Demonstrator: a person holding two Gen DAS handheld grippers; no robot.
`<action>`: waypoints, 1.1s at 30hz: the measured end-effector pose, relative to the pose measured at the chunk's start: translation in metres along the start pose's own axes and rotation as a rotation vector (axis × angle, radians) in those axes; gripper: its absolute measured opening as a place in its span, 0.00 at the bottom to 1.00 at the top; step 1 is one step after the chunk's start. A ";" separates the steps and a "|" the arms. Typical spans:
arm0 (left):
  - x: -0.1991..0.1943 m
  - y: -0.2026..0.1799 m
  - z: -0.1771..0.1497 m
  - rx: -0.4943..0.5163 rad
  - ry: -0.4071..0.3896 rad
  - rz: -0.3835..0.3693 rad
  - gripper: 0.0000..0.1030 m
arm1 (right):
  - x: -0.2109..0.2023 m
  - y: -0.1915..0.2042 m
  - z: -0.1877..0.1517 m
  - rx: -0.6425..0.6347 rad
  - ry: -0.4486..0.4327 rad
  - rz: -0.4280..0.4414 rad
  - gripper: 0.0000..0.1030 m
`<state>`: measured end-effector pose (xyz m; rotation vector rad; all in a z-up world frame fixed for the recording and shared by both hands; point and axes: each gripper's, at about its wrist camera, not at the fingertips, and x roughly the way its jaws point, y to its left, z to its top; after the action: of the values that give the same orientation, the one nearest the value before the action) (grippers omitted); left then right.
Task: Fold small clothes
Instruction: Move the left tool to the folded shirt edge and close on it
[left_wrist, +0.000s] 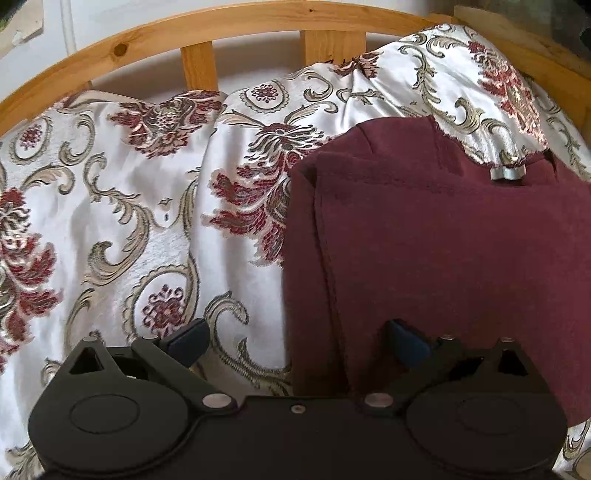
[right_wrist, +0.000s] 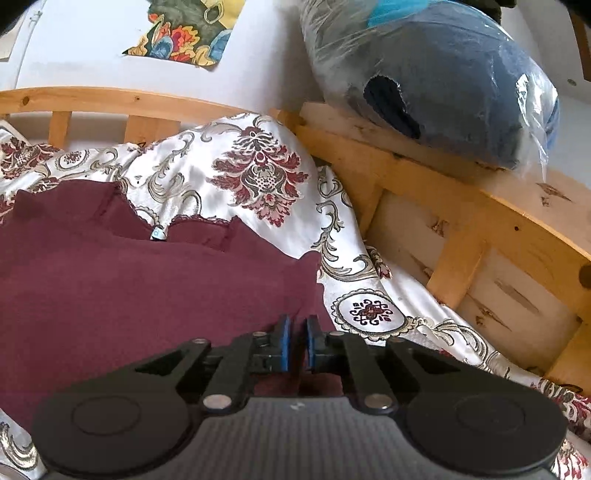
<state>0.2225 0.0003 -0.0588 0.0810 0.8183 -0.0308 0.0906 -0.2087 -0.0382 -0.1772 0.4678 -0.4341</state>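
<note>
A dark red garment (left_wrist: 443, 258) lies flat on a white bedspread (left_wrist: 129, 203) patterned with red and beige flowers; a small pale label (left_wrist: 508, 172) shows at its neckline. My left gripper (left_wrist: 298, 330) stands wide open above the garment's left edge, one finger over the bedspread and the other over the cloth. In the right wrist view the garment (right_wrist: 129, 277) fills the left half, neckline and label (right_wrist: 158, 233) at its far end. My right gripper (right_wrist: 298, 325) hovers low over the garment's right edge, its blue pads a narrow gap apart with no cloth pinched between them.
A curved wooden bed frame (left_wrist: 221, 22) with slats rims the far side, and a wooden side rail (right_wrist: 461, 206) runs along the right. A plastic bag with dark blue cloth (right_wrist: 443, 81) rests on that rail. A colourful picture (right_wrist: 184, 29) hangs on the white wall.
</note>
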 end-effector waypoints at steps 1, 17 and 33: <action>0.003 0.003 0.001 -0.004 -0.009 -0.020 1.00 | -0.002 0.002 0.001 -0.006 -0.009 0.001 0.38; 0.010 0.009 0.004 0.025 -0.037 -0.082 1.00 | -0.030 0.084 0.001 -0.106 -0.035 0.253 0.93; 0.017 0.010 0.007 0.057 -0.146 -0.142 0.97 | 0.003 0.092 -0.021 -0.097 0.075 0.315 1.00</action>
<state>0.2397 0.0094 -0.0659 0.0735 0.6756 -0.1925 0.1172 -0.1290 -0.0819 -0.1775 0.5806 -0.1101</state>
